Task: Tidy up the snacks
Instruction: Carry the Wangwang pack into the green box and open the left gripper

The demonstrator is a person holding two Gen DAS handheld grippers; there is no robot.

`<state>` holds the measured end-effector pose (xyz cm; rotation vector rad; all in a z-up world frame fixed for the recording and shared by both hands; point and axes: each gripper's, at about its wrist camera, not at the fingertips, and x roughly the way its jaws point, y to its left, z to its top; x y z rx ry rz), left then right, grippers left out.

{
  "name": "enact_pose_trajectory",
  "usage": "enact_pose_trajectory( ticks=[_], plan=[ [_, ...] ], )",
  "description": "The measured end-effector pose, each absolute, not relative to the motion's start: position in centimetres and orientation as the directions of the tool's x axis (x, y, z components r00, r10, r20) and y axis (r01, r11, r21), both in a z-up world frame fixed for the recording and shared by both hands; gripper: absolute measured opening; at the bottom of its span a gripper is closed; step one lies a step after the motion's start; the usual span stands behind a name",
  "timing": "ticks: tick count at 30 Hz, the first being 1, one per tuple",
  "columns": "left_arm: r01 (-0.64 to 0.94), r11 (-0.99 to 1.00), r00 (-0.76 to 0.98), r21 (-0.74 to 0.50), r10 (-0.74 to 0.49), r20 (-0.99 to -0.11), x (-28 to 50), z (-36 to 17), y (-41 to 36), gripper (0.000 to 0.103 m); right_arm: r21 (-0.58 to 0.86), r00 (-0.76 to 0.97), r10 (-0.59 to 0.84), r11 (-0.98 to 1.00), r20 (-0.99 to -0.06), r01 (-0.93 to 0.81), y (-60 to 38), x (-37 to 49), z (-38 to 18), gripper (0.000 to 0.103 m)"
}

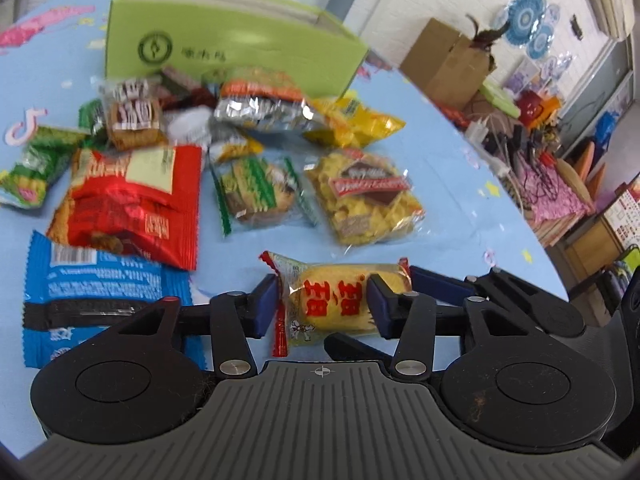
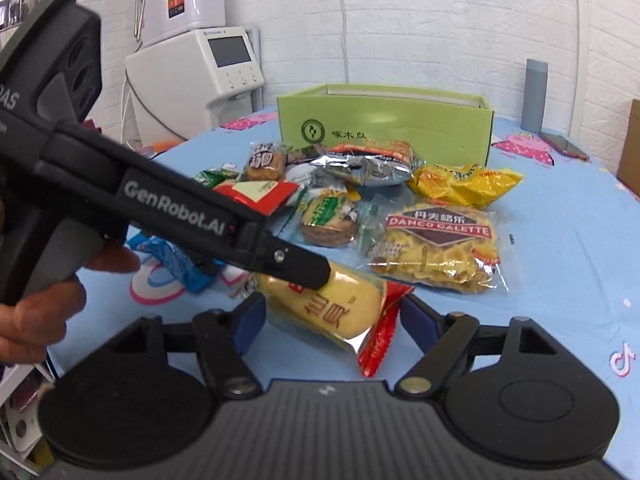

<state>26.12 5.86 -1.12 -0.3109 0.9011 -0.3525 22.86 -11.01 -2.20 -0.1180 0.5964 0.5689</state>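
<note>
The left gripper (image 1: 324, 306) pinches the yellow cake packet (image 1: 340, 300) at the near table edge (image 1: 460, 184). It is light, soft and crushable, so grip its middle gently. The right gripper (image 2: 332, 322) straddles the same packet with its jaws apart. "GenRobot.AI" reads on the tool; farther right, "DANCO GALETTE" bag (image 2: 436, 244).

The left gripper (image 1: 325, 304) is pinching the yellow cake packet (image 1: 340, 296), the left hand (image 2: 36, 312) gripping its handle at nine o'clock; the right gripper (image 2: 332, 320) is straddling the packet, jaws parted.
</note>
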Motion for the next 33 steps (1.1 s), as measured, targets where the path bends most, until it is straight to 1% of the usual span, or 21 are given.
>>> enact_pose_trajectory(
  ticks=[2, 3, 4, 6, 8, 9, 11, 13, 14, 16, 17, 18, 21, 24, 29, 33],
  plan=[
    [0.171, 0.894, 0.576, -0.413, -0.431, -0.695, 25.8, -1.2, 6.3, 0.04, 0.066, 0.664, 0.468, 0.842, -0.584, -0.536, -11.3, 23.2, -2.7, 0.086],
    [0.169, 0.894, 0.58, -0.415, -0.431, -0.691, 25.5, -1.1, 6.5, 0.047, 0.072, 0.66, 0.471, 0.841, -0.585, -0.536, -11.5, 23.1, -2.7, 0.088],
    [0.158, 0.896, 0.594, -0.415, -0.422, -0.685, 25.1, -1.0, 6.9, 0.057, 0.082, 0.662, 0.474, 0.843, -0.58, -0.532, -11.8, 22.9, -2.6, 0.095],
    [0.152, 0.905, 0.618, -0.398, -0.401, -0.676, 24.6, -0.8, 7.3, 0.063, 0.11, 0.673, 0.488, 0.846, -0.556, -0.522, -12.5, 22.3, -2.2, 0.094],
    [0.154, 0.914, 0.613, -0.376, -0.387, -0.689, 24.9, -0.9, 7.1, 0.061, 0.115, 0.674, 0.495, 0.843, -0.549, -0.525, -12.4, 22.3, -2.1, 0.094],
    [0.152, 0.915, 0.604, -0.373, -0.384, -0.698, 25.1, -1.0, 6.8, 0.056, 0.102, 0.676, 0.488, 0.844, -0.552, -0.527, -12.2, 22.4, -2.2, 0.094],
    [0.167, 0.915, 0.6, -0.367, -0.389, -0.699, 25.2, -1.2, 6.4, 0.052, 0.063, 0.682, 0.464, 0.848, -0.565, -0.526, -11.8, 22.5, -2.3, 0.093],
    [0.178, 0.915, 0.604, -0.361, -0.391, -0.694, 25.1, -1.3, 6.1, 0.044, 0.052, 0.685, 0.461, 0.848, -0.563, -0.528, -11.7, 22.5, -2.3, 0.087],
    [0.182, 0.915, 0.608, -0.36, -0.393, -0.69, 25.0, -1.4, 6.0, 0.043, 0.06, 0.68, 0.47, 0.844, -0.562, -0.533, -11.7, 22.5, -2.4, 0.083],
    [0.193, 0.898, 0.598, -0.395, -0.427, -0.678, 25.1, -1.6, 6.1, 0.025, 0.066, 0.668, 0.476, 0.839, -0.572, -0.541, -11.2, 22.8, -3.3, 0.083],
    [0.184, 0.882, 0.588, -0.433, -0.452, -0.671, 25.1, -1.8, 6.3, 0.024, 0.028, 0.685, 0.456, 0.843, -0.568, -0.538, -10.7, 22.5, -3.5, 0.082],
    [0.178, 0.881, 0.592, -0.439, -0.452, -0.667, 24.9, -1.8, 6.4, 0.023, 0.01, 0.692, 0.446, 0.844, -0.568, -0.536, -10.3, 22.3, -3.5, 0.082],
    [0.147, 0.877, 0.597, -0.457, -0.447, -0.666, 25.0, -1.4, 6.5, 0.021, 0.064, 0.676, 0.467, 0.845, -0.57, -0.531, -10.7, 22.7, -2.9, 0.081],
    [0.15, 0.865, 0.603, -0.479, -0.464, -0.648, 25.9, -0.3, 6.4, 0.02, 0.056, 0.692, 0.461, 0.851, -0.556, -0.522, -10.9, 23.0, -2.0, 0.081],
    [0.188, 0.862, 0.638, -0.471, -0.472, -0.608, 27.7, 2.8, 6.1, 0.021, 0.042, 0.731, 0.459, 0.859, -0.505, -0.511, -11.4, 24.2, 0.7, 0.084],
    [0.205, 0.863, 0.67, -0.462, -0.468, -0.576, 31.5, 5.7, 6.4, 0.021, 0.008, 0.754, 0.465, 0.853, -0.463, -0.521, -11.4, 27.7, 3.3, 0.084]
  ],
)
